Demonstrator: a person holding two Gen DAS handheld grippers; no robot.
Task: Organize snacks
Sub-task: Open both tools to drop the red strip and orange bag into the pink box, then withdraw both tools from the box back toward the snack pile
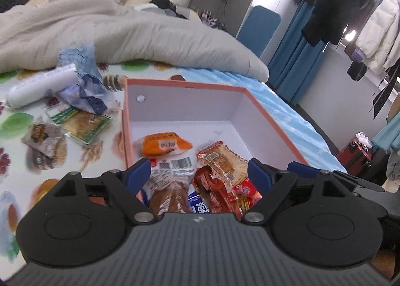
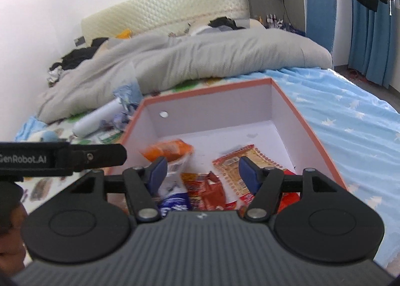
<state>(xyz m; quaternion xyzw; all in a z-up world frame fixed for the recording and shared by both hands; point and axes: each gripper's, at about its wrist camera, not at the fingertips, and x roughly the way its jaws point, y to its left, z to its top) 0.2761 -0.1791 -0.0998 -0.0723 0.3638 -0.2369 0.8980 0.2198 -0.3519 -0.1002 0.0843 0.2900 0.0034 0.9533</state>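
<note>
A pink-edged cardboard box (image 1: pixel 185 84) with white inside sits on the bed; it also shows in the right wrist view (image 2: pixel 272 100). Inside lie an orange snack pack (image 1: pixel 163 144), a red cracker pack (image 1: pixel 222 158) and several more wrappers near the front. My left gripper (image 1: pixel 200 173) is open and empty above the box's near end. My right gripper (image 2: pixel 202 169) is open and empty over the same snacks. Loose snacks lie left of the box: a green pack (image 1: pixel 80 120), a brown pack (image 1: pixel 41 135), a white roll (image 1: pixel 40 85).
A grey duvet (image 1: pixel 150 33) is bunched behind the box. A crumpled blue bag (image 1: pixel 82 85) lies by the white roll. The left gripper's black body (image 2: pixel 60 158) shows at the left of the right wrist view. The blue starred sheet (image 2: pixel 350 123) stretches right, to the bed's edge.
</note>
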